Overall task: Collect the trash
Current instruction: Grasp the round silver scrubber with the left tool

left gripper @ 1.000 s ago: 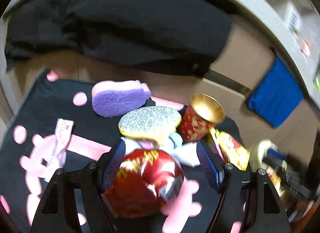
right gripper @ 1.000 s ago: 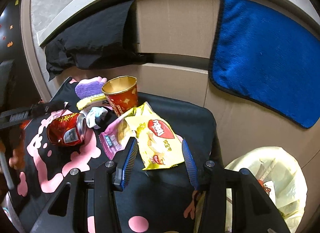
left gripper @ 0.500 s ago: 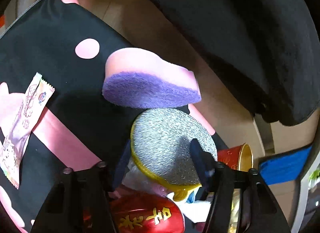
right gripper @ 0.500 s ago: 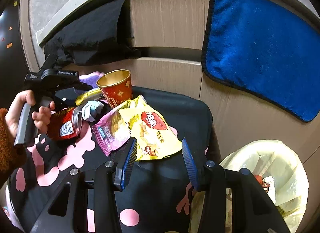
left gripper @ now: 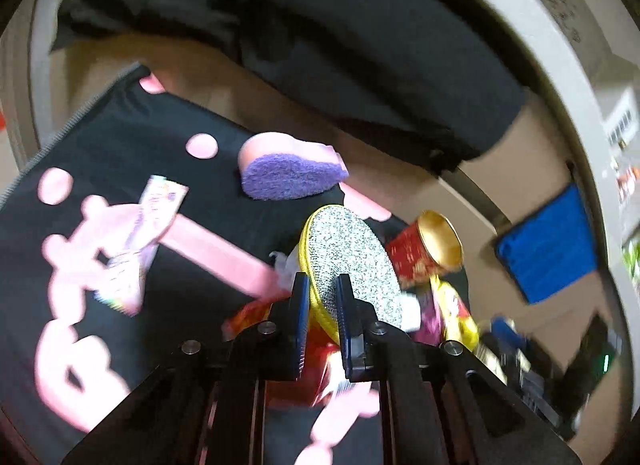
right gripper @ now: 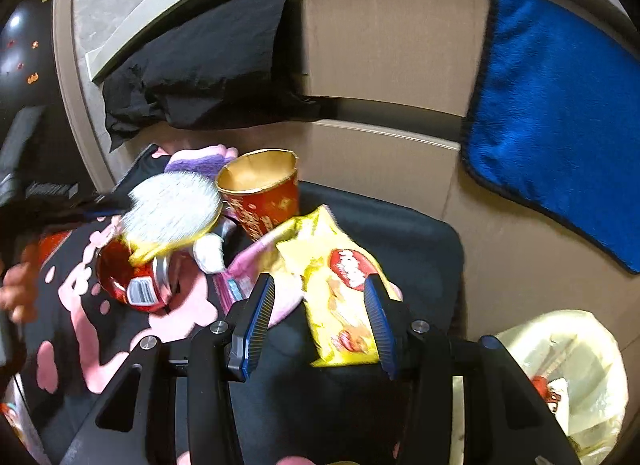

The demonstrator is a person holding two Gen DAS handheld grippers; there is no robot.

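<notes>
Legible text: none. Yellow snack bag (right gripper: 344, 297), right wrist view: red oval logo with white lettering, too blurred to read. Crushed red can (right gripper: 132, 277): white barcode label, digits not resolvable. Red paper cup (right gripper: 264, 193): gold markings, unreadable. Left wrist view: small wrapper (left gripper: 140, 233) print smeared by motion.

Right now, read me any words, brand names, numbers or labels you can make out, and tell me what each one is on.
Nothing reads cleanly; no text can be quoted.
yellow snack bag: red oval logo with white lettering, too blurred to read.
red can: white barcode label, digits too small.
red paper cup: gold characters, blurred.
small wrapper: print smeared by motion.
silver-and-yellow scrubber, held by the left gripper: no text.
</notes>
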